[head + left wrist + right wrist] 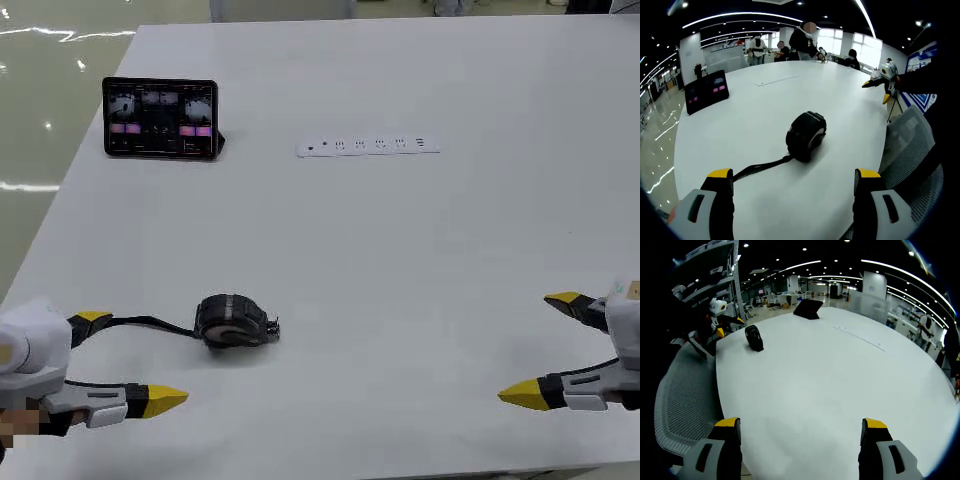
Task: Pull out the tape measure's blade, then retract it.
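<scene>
Left gripper [140, 357] and right gripper [530, 347] both gape empty; the tape measure [234, 321] looks compact, hard-shelled, probably slick, so clamp its flat sides.

Tape measure [234, 321] markings too small to read.

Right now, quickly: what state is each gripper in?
Left gripper: open, holding nothing; black round tape measure lies ahead of it.
Right gripper: open, holding nothing.

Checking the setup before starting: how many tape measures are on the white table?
1. The black round-cased tape measure lies front-left on the white table, its black strap trailing toward the open left gripper. None appears hidden.
</scene>
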### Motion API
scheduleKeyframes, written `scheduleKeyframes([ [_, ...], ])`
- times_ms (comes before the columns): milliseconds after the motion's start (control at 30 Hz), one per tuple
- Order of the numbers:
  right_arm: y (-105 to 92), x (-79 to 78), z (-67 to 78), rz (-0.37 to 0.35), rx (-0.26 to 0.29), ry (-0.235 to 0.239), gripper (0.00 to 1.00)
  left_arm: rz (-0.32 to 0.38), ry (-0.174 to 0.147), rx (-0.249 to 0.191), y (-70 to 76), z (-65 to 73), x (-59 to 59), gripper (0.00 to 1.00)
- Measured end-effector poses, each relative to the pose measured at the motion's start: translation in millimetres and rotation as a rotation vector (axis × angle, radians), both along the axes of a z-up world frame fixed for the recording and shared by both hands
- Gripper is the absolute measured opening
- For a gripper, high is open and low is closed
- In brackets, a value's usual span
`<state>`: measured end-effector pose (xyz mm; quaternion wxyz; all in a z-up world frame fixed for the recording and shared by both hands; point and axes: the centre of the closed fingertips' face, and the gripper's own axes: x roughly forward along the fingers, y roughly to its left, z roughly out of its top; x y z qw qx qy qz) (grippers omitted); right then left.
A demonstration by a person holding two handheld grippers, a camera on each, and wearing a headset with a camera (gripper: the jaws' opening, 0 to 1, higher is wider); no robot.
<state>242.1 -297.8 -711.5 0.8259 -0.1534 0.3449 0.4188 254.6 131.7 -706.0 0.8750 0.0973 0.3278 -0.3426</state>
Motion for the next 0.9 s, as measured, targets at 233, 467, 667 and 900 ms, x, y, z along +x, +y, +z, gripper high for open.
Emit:
scheduleKeyframes([
  [233,1.7,-0.1,-2.2,0.001,0.000,0.008,0.99,-0.004,0.013,-0.003,1.4,-0.7,-1.5,0.99],
  [467,-0.3,-0.7,-3.3,-0.001,0.002,0.016,0.99,-0.008,0.022,-0.009,0.2,-1.0,-3.0,0.99],
  [667,-3.9,-1.8,-3.9,-0.008,0.000,0.020,0.99,-0.012,0.023,-0.004,-0.2,-2.0,-2.7,0.99],
  [900,-5.7,-2.5,-3.2,-0.009,-0.003,0.020,0.99,-0.016,0.026,-0.006,-1.0,-1.7,-2.5,0.99],
])
